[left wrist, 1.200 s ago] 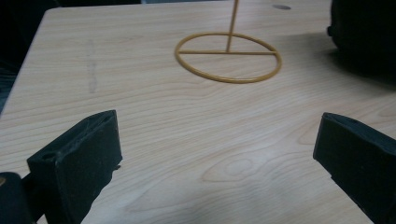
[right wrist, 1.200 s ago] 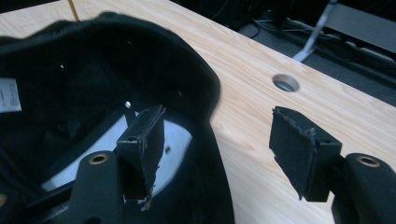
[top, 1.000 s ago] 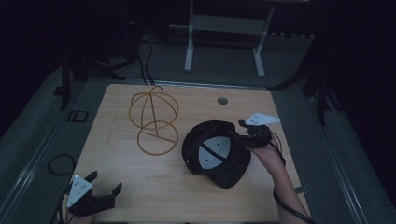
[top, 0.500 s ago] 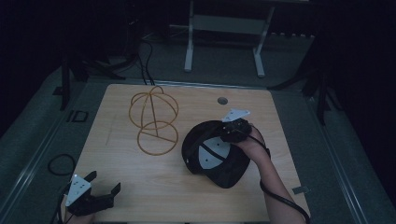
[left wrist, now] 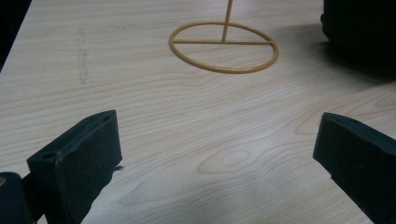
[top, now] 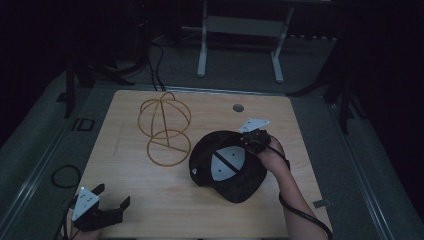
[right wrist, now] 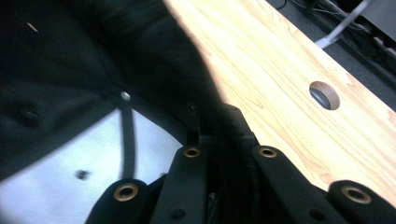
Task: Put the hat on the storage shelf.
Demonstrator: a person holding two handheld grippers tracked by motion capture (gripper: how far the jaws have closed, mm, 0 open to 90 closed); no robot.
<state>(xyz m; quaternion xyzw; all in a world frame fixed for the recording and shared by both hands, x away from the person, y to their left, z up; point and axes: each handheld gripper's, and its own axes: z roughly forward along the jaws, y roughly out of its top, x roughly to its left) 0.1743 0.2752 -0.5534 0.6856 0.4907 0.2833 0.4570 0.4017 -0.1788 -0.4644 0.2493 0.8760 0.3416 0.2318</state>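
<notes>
R gripper [top: 250, 138]: jaws just closing, we're pinching cap [top: 227, 167] rim.
Cap: lying upside down under it, beside wire stand [top: 165, 131].
L gripper [top: 102, 207]: open, idling.
Left: lifting cap onto stand, we're guessing.

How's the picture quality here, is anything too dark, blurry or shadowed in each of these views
High view: dim overall, the floor beyond the table nearly black, and the black cap shows little detail. Left gripper view: brighter and sharp on the wood grain, with the cap's soft shadow at upper right. Right gripper view: the cap's dark fabric is smeared and soft up close, while the cable hole stays fairly crisp.
</notes>
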